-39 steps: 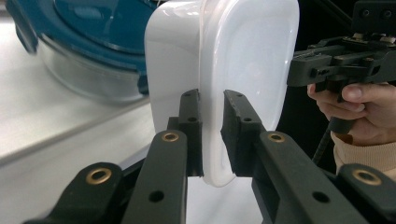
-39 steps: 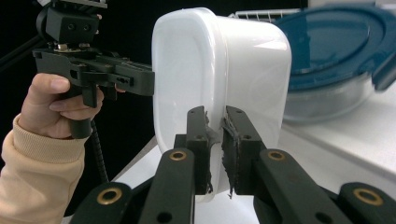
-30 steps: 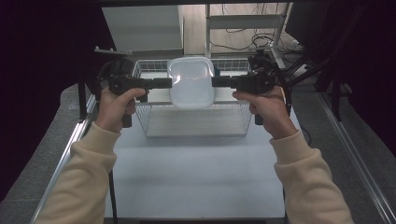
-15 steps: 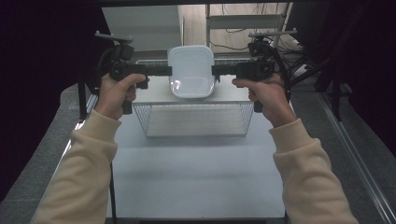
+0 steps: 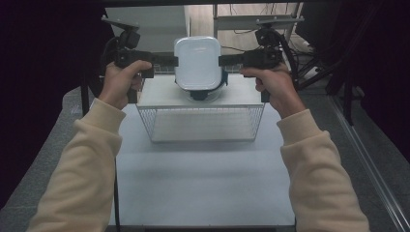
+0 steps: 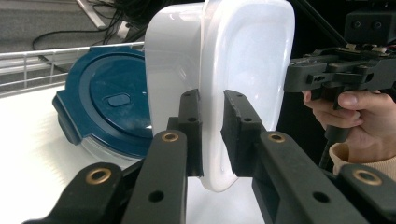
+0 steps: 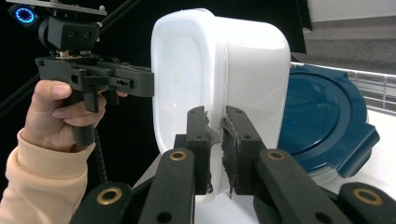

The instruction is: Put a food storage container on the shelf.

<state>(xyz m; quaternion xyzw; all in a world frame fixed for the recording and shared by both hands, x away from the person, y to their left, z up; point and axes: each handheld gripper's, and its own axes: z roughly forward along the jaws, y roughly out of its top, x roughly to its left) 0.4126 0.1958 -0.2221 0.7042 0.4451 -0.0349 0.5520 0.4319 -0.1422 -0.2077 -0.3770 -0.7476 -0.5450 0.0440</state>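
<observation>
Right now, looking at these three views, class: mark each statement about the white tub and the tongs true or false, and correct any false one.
1. Both tongs grip the white tub. True: the left tongs and the right tongs each pinch its rim.
2. The tub rests flat on the table. False: it is held up, tipped on edge.
3. A blue-lidded container sits behind the tub. True.
4. The wire basket holds several cups. False: no cups are visible in it.
</observation>
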